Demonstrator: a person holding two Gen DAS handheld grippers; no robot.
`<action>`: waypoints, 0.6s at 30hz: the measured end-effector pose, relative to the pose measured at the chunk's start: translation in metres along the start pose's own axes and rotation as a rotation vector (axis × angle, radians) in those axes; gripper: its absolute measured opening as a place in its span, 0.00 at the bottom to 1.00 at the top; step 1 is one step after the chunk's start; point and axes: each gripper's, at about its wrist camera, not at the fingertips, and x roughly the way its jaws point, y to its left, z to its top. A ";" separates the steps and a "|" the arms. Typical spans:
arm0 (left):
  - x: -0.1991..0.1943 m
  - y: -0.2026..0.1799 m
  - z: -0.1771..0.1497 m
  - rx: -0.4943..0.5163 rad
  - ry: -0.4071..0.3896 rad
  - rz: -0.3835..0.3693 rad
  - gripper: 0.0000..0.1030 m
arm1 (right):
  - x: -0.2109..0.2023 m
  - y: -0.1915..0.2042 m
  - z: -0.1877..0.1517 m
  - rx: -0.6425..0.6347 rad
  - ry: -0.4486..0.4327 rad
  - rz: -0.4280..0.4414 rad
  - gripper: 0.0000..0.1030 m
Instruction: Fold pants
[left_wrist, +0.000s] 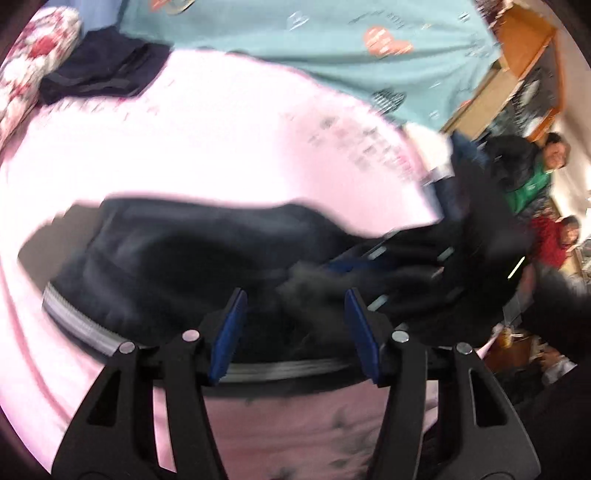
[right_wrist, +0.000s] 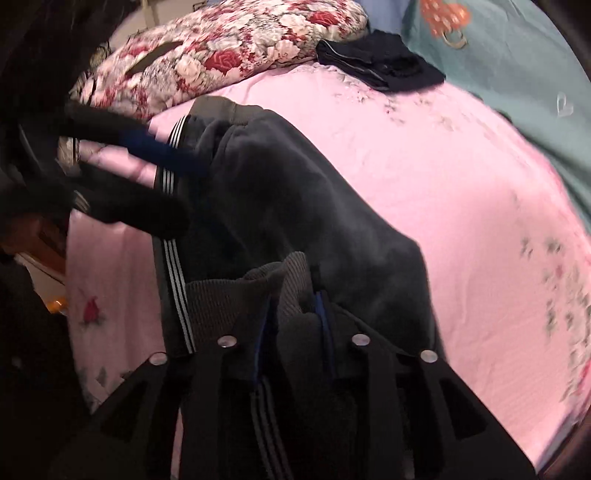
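At the bottom of the right wrist view the right gripper (right_wrist: 295, 314) has its jaws pinched on a bunched fold of the pants (right_wrist: 280, 206), ribbed cuff fabric rising between the blue pads. From there the dark pants run up and left across the pink sheet (right_wrist: 424, 177), a white-striped band along their left edge. At the left of that frame the left gripper (right_wrist: 173, 184) reaches in, blurred, its jaws spread around the striped band at the waist end.

In the left wrist view the left gripper (left_wrist: 295, 325) stands at the bottom centre, jaws wide apart and nothing clamped between the pads (left_wrist: 231, 332). The pants (left_wrist: 177, 258) lie just beyond them in a dark heap on the sheet (left_wrist: 184, 140), the grey striped band (left_wrist: 81, 325) curving along the near edge. At the right of the frame the right gripper (left_wrist: 417, 269) shows as a dark blur over the pants' end; its jaws cannot be read here.

Farther off, a folded dark garment (right_wrist: 380, 59) rests on the sheet in the upper middle of the right wrist view, just beside a floral pillow (right_wrist: 221, 55) at upper left and a teal blanket (right_wrist: 517, 66) at upper right. Two people (left_wrist: 546, 192) sit at the right edge of the left wrist view, near wooden furniture (left_wrist: 528, 44).
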 end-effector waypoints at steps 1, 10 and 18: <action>0.002 -0.005 0.004 0.009 -0.008 -0.024 0.54 | -0.014 -0.009 0.000 0.049 -0.016 0.013 0.44; 0.038 -0.037 0.010 0.073 0.022 -0.043 0.51 | -0.101 -0.098 -0.041 0.545 -0.235 0.263 0.46; 0.068 -0.022 -0.022 0.040 0.161 0.063 0.40 | -0.035 -0.065 -0.039 0.367 0.000 0.223 0.24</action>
